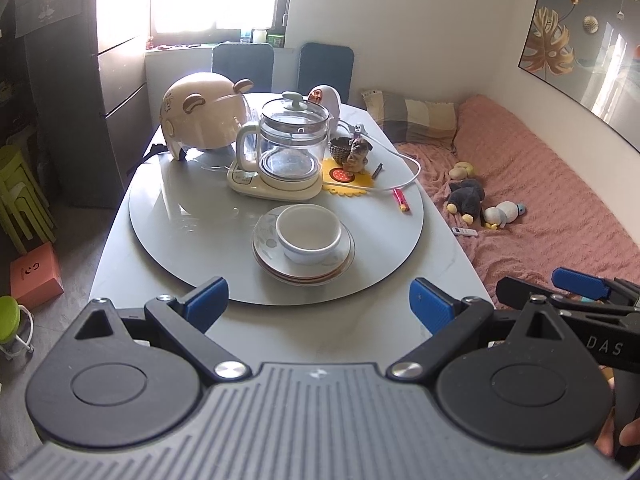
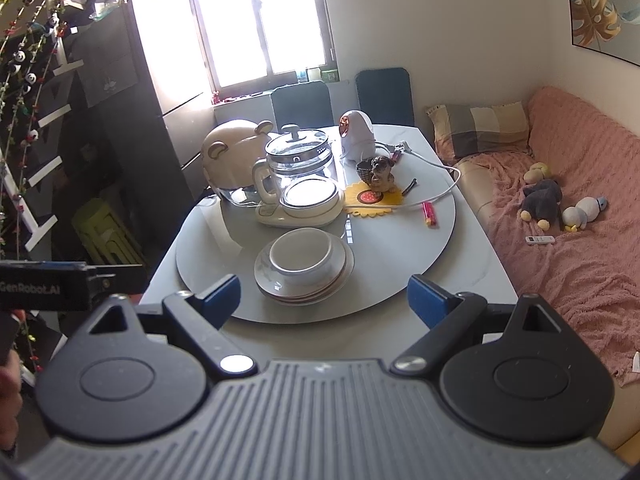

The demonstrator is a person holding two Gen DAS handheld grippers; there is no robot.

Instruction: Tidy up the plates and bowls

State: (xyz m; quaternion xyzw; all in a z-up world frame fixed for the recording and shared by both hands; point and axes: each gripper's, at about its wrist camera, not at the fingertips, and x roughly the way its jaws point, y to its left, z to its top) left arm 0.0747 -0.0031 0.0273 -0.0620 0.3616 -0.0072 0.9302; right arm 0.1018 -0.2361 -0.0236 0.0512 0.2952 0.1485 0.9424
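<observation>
A white bowl (image 1: 309,233) sits upright on a small stack of plates (image 1: 303,254), and the stack rests on the grey turntable (image 1: 192,256) near its front edge, closest to the grippers. Farther back on the turntable stand a glass kettle (image 1: 291,142) on its cream base, a bear-eared helmet (image 1: 200,117) toward the back left, a small dog figurine (image 1: 357,155) on a yellow flower-shaped coaster (image 1: 347,186), and a red lighter (image 1: 401,199) near the right edge.

The left gripper (image 1: 319,306) hovers over the front edge of the tabletop (image 1: 320,332), its jaws spread wide and holding nothing. The right gripper (image 2: 323,300) is likewise wide apart and empty, just short of the stack.

Judging from how things lie, the task looks nearly or wholly finished: the dishes in view are gathered into one pile, and no other plate or bowl shows loose on the table. What could remain is moving the pile elsewhere, though the pictures give no sign of a destination.
</observation>
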